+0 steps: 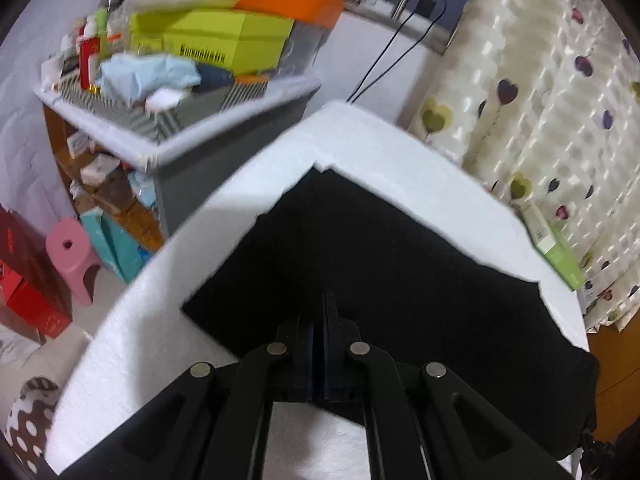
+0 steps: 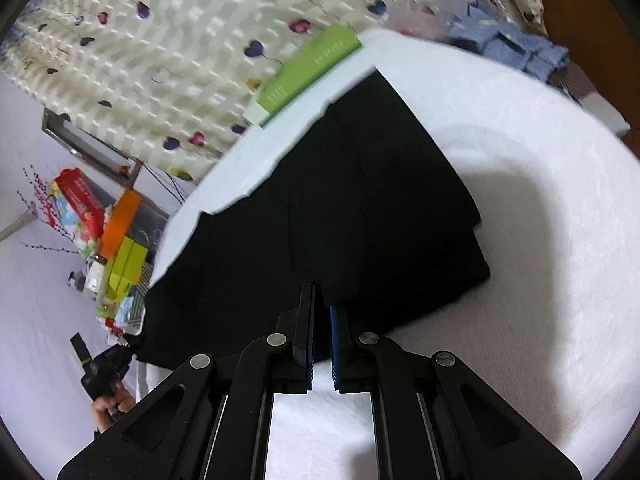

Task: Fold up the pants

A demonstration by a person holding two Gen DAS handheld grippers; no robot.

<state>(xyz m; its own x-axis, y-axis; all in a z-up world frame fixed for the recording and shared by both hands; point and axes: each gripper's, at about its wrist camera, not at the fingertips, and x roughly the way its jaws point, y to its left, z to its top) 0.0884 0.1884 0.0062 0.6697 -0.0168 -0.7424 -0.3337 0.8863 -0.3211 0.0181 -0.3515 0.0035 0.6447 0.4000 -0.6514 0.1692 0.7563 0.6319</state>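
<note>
Both grippers, the left gripper [image 1: 325, 300] fully closed and the right gripper [image 2: 324, 300] nearly so, pinch the near edge of the black fabric pants [image 2: 360, 200] spread flat on the white padded table [image 2: 540, 160], seemingly ready to lift a fold.

white fleecy table cover [image 2: 520, 168] spans the whole work surface. black pants [image 2: 360, 208] lie flat on it, folded into a rough rectangle. green box [image 2: 308, 68] lies at the far edge by the curtain. crumpled blue garment [image 2: 508, 46] sits at the far right corner.
</note>
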